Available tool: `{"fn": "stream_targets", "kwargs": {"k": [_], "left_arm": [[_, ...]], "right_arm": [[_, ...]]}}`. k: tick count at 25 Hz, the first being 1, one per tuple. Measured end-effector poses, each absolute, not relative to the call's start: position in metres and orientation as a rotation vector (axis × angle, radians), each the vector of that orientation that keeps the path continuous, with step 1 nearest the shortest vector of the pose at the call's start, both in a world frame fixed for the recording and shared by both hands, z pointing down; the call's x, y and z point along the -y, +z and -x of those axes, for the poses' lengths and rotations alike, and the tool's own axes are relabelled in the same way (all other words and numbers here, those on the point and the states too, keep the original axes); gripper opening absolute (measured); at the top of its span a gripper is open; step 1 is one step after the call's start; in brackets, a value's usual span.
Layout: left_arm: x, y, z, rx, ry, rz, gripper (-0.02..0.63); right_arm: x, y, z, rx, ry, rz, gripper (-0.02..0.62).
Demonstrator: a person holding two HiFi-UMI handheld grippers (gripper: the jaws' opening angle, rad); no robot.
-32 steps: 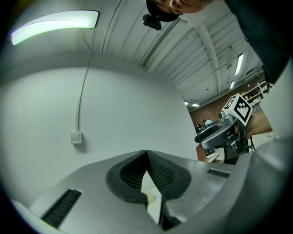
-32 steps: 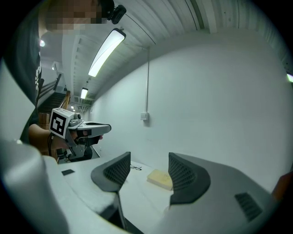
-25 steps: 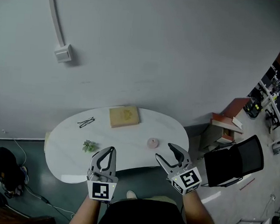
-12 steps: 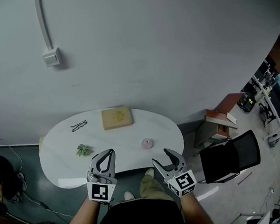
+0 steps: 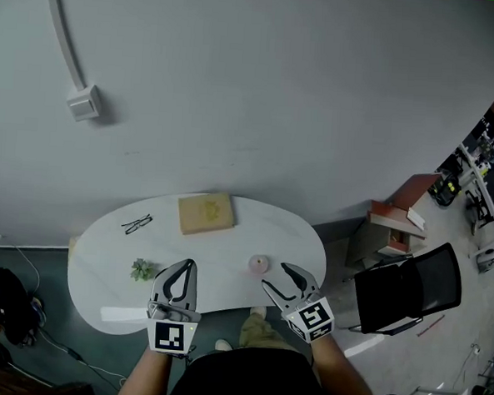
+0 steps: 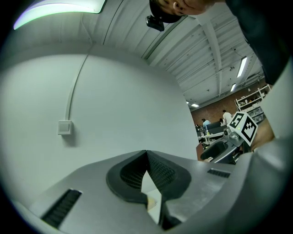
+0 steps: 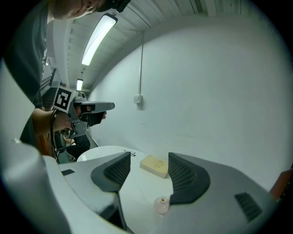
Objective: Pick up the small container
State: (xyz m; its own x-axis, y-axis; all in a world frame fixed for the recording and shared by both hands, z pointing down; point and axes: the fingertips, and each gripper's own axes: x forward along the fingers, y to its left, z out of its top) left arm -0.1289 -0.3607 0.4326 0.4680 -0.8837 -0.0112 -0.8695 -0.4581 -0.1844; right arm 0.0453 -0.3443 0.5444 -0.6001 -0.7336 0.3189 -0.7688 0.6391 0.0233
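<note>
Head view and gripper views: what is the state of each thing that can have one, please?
left gripper: shut, empty.
right gripper: open, empty, apart from the container.
small container: upright on the table, untouched.
glasses: lying on the table; folded or not, cannot tell.
tan slab: lying flat on the table.

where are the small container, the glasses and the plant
small container (image 5: 260, 263): head view, middle of its pink body
glasses (image 5: 136, 223): head view, bridge between the lenses
plant (image 5: 143, 270): head view, middle of its leaves
</note>
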Motion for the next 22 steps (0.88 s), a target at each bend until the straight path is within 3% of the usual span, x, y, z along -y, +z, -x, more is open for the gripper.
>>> {"fn": "stream_targets", "kwargs": {"k": [22], "left_arm": [[0.457,0.457,0.090,-1.616,-0.229,2.532,0.003]], "right_arm": [[0.434,0.736,-0.062,2.425,0.338,-0.848,0.252]]}}
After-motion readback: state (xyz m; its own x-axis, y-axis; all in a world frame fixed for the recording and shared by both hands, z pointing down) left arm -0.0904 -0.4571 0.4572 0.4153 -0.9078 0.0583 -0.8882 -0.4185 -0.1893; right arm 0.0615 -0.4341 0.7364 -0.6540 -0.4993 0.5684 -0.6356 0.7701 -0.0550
